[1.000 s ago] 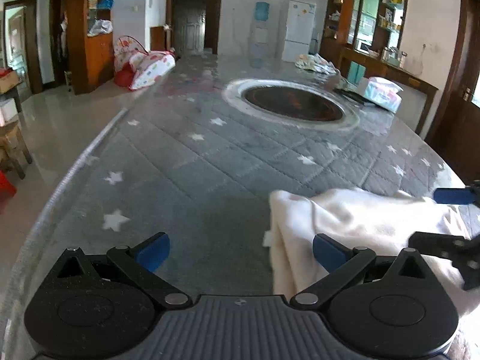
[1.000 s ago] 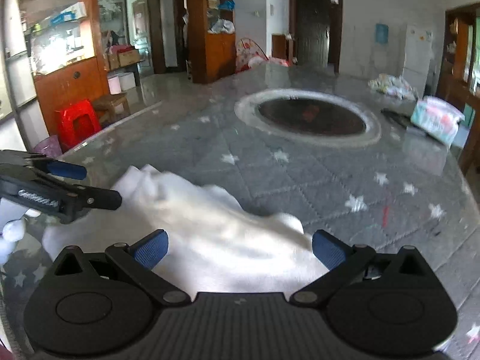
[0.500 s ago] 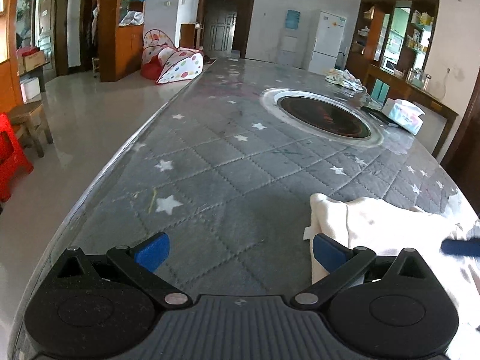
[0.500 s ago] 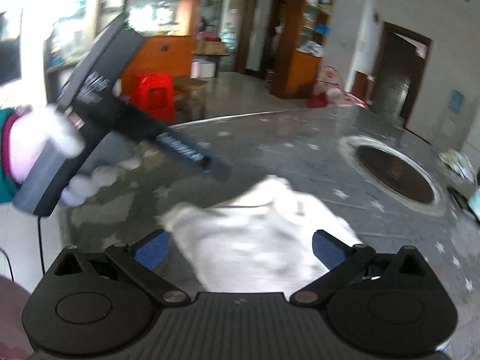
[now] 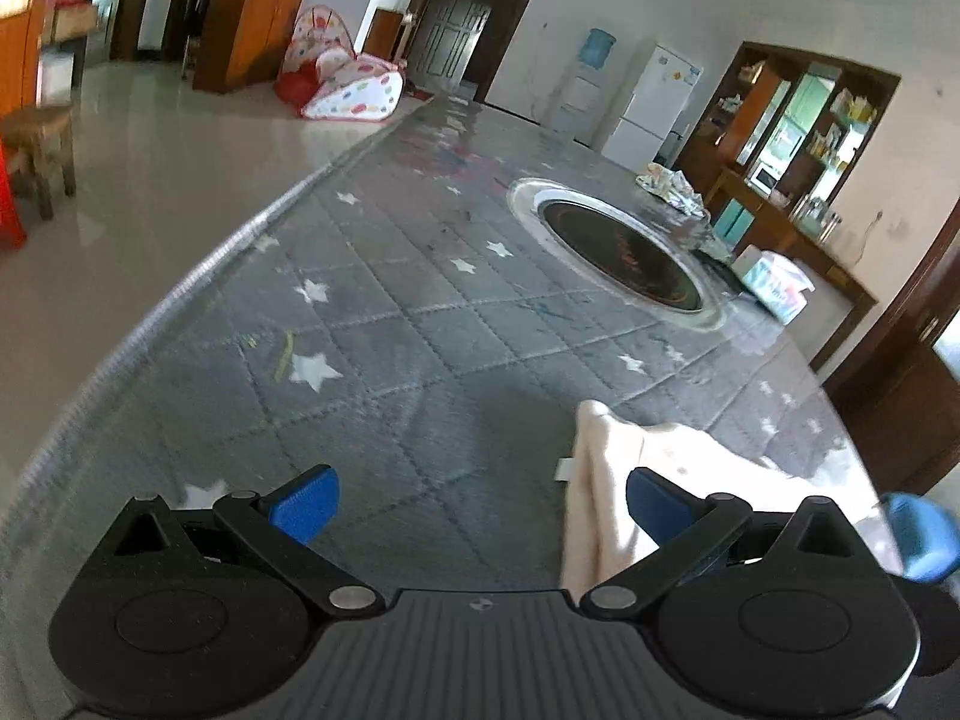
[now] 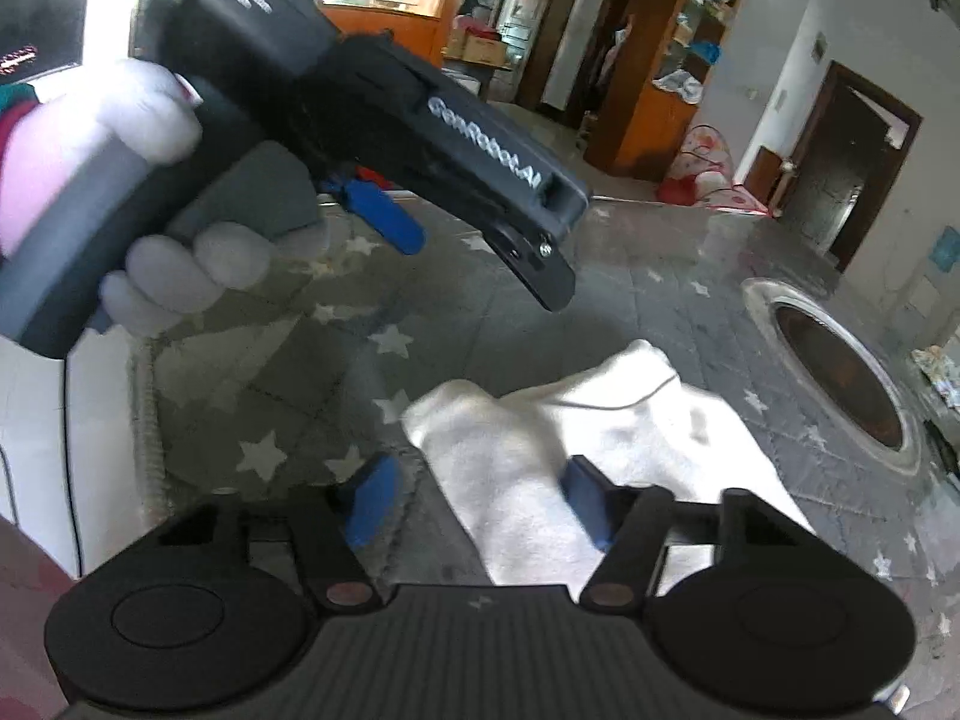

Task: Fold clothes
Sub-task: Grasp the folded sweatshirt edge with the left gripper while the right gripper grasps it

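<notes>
The fingers (image 5: 303,504) of the left gripper (image 5: 480,501) were seen spread wide, with nothing held between them. In the left wrist view, the white garment (image 5: 606,480) was found lying on the counter (image 5: 420,312), which was covered by a grey quilted cloth with white stars. The right-hand finger was partly overlapped by the garment's near edge; contact could not be told. The round dark inset (image 5: 624,252) was set well beyond the garment, and a blurred blue pad (image 5: 921,537) was seen just right of it.

In the right wrist view, the fingers (image 6: 375,501) of the right gripper (image 6: 480,501) were likewise parted, and the bunched garment (image 6: 576,444) was seen between and beyond them, ungrasped. Above and left of the garment, the left gripper (image 6: 462,234) was held clear of the counter (image 6: 288,360) by a white-gloved hand (image 6: 180,264).
</notes>
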`<state>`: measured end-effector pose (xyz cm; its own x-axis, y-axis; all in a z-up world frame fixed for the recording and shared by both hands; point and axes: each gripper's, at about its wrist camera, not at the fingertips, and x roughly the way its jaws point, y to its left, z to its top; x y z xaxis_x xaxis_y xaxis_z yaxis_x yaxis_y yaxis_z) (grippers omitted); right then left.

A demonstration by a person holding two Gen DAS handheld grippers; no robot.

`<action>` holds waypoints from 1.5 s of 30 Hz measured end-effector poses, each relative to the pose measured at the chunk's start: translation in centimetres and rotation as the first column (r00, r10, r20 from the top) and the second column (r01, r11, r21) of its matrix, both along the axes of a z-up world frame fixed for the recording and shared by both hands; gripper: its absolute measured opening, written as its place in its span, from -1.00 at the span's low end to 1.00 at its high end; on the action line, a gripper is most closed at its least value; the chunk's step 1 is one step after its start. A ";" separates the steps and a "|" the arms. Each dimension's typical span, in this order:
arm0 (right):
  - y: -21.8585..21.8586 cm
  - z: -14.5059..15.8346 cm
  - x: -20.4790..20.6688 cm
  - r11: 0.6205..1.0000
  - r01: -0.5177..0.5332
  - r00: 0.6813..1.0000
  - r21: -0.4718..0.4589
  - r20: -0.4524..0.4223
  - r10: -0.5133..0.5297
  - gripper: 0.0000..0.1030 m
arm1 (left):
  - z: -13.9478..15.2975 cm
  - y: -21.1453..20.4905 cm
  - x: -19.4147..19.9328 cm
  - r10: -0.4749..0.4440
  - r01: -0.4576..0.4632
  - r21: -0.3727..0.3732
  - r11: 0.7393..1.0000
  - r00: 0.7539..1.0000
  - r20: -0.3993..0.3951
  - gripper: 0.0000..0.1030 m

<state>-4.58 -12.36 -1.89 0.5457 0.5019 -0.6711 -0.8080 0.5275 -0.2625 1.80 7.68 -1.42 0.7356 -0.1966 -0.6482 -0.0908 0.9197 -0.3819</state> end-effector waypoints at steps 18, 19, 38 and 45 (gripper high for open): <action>-5.7 3.9 2.4 0.950 0.120 0.988 0.288 -0.133 -0.084 -0.78 | -1.7 -2.5 2.4 -0.072 0.015 -0.360 0.933 0.987 -0.143 1.00; -6.0 4.0 2.4 0.948 0.121 0.987 0.295 -0.135 -0.083 -0.79 | -1.7 -2.7 2.5 -0.076 0.016 -0.371 0.929 0.986 -0.147 1.00; -8.7 3.0 1.4 0.923 0.132 0.978 0.361 -0.198 -0.062 -0.52 | -5.3 -2.9 3.6 -0.114 -0.016 -0.562 0.827 0.974 -0.195 -0.60; -14.2 2.8 2.8 0.883 0.322 0.943 0.342 -0.193 -0.270 -0.33 | -5.2 -2.9 3.5 -0.115 -0.009 -0.553 0.833 0.975 -0.188 -0.61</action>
<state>-1.79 -26.53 0.86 0.6239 0.5541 -0.5511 -0.6128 0.7845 0.0950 5.25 4.74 -6.61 0.5761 -0.5992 -0.5559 -0.1806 0.5699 -0.8016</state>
